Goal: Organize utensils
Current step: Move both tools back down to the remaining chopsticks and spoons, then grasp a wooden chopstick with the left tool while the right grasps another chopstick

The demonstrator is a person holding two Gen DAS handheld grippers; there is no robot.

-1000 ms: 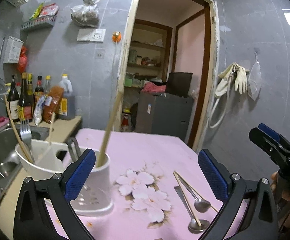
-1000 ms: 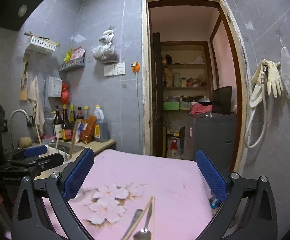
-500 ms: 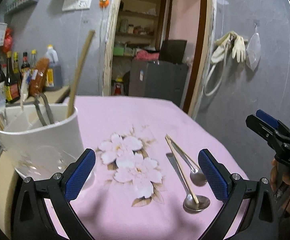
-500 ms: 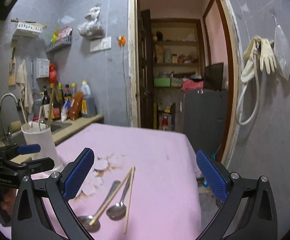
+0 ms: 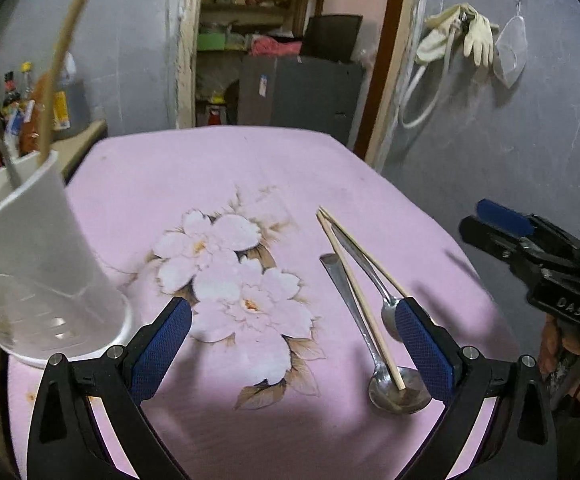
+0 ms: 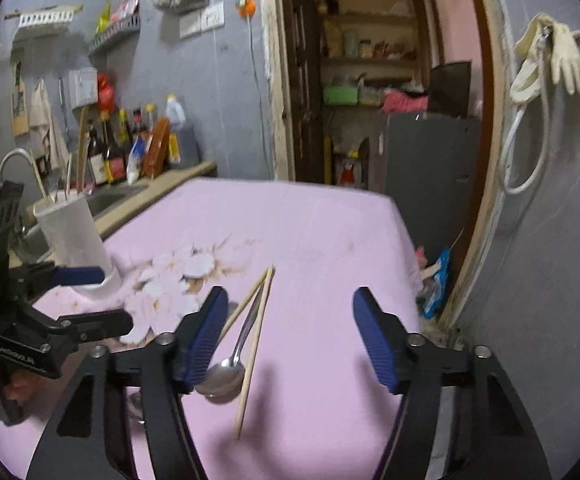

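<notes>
The pink floral cloth (image 5: 250,184) covers the surface, and everything here is placed against its printed blossom (image 5: 226,276). To the left of the blossom, touching the cloth's edge, stands the white utensil holder (image 5: 38,264), upright, with a long wooden stick (image 5: 56,64) rising from it; what else sits inside is too blurred to name. To the right of the blossom lie the loose utensils: two wooden chopsticks (image 5: 359,300) that meet at their far tips and spread apart toward the camera, the longer one ending in the bowl of a large spoon (image 5: 397,392) whose handle runs alongside it, and a smaller spoon (image 5: 363,264) lying between the two sticks. The left gripper (image 5: 290,340) hangs over the near side of the blossom with its jaws wide apart and nothing between them; its right blue pad overlaps the smaller spoon's bowl in the picture, though contact cannot be judged. The right gripper (image 6: 290,336) hovers to the right of the blossom, over the cloth just beyond the utensils; its jaws have just been closing, yet they stand clearly apart with only bare cloth between them, the smaller spoon and one chopstick lying just inside its left pad in its own view. Behind the holder, farther left of the blossom, bottles (image 6: 122,148) line a counter by a sink.
</notes>
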